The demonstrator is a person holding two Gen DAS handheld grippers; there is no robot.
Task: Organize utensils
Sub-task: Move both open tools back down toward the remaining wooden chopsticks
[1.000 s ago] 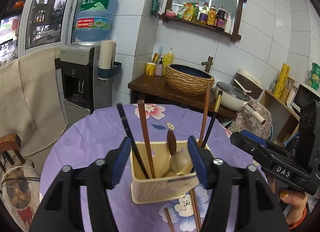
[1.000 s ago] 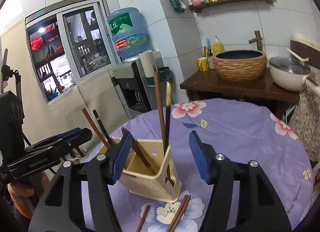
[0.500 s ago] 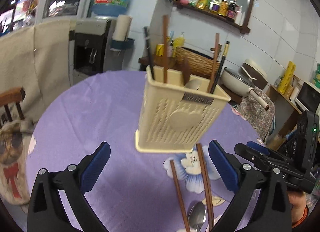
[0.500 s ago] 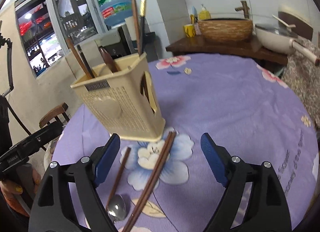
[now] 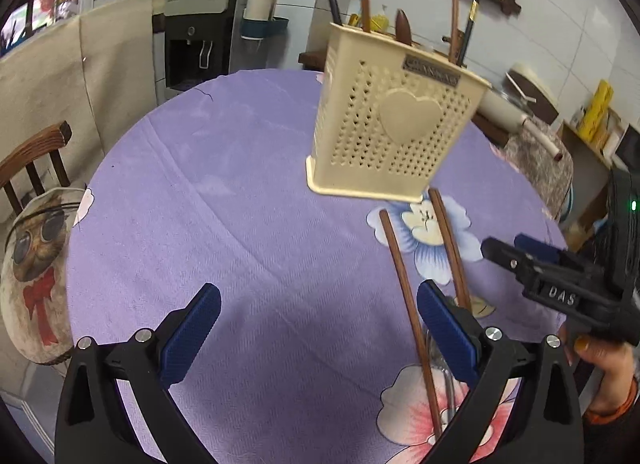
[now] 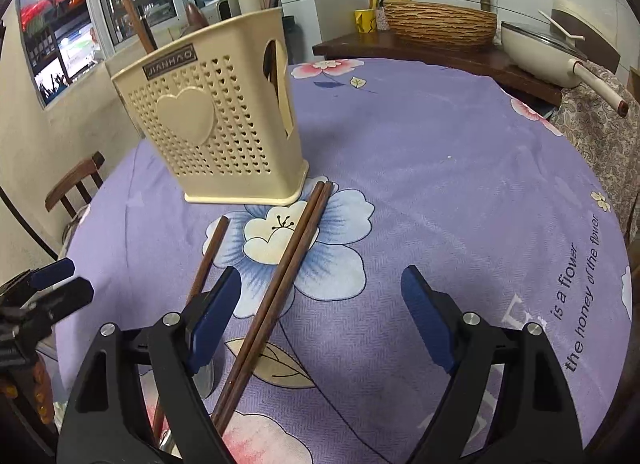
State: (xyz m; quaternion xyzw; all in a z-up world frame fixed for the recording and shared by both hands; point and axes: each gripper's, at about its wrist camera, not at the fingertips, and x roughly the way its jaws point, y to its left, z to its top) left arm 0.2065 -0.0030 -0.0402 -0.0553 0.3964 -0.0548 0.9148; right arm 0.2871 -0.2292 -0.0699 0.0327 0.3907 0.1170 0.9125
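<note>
A cream perforated utensil holder (image 5: 392,131) (image 6: 224,123) stands on the purple flowered tablecloth (image 5: 240,223) with chopsticks and a spoon upright in it. In front of it lie a pair of brown chopsticks (image 6: 288,272) (image 5: 450,248), a single chopstick (image 6: 212,252) (image 5: 404,288) and a metal spoon (image 6: 204,376), the spoon mostly hidden by a finger. My left gripper (image 5: 316,304) hangs open over bare cloth, left of the single chopstick. My right gripper (image 6: 320,296) is open low over the pair, which runs close to its left finger. Each gripper shows in the other's view: right gripper (image 5: 508,248), left gripper (image 6: 60,284).
A wooden chair (image 5: 36,167) with a printed cushion stands at the table's left edge. Behind the table are a water dispenser (image 5: 200,35), a side table with a woven basket (image 6: 440,19) and a white pan (image 6: 548,51). A patterned cloth (image 6: 600,123) hangs at the right.
Both grippers have sunk from just above the holder to low over the table in front of it. Their jaws have spread wider. The loose chopsticks now lie close by the fingers.
</note>
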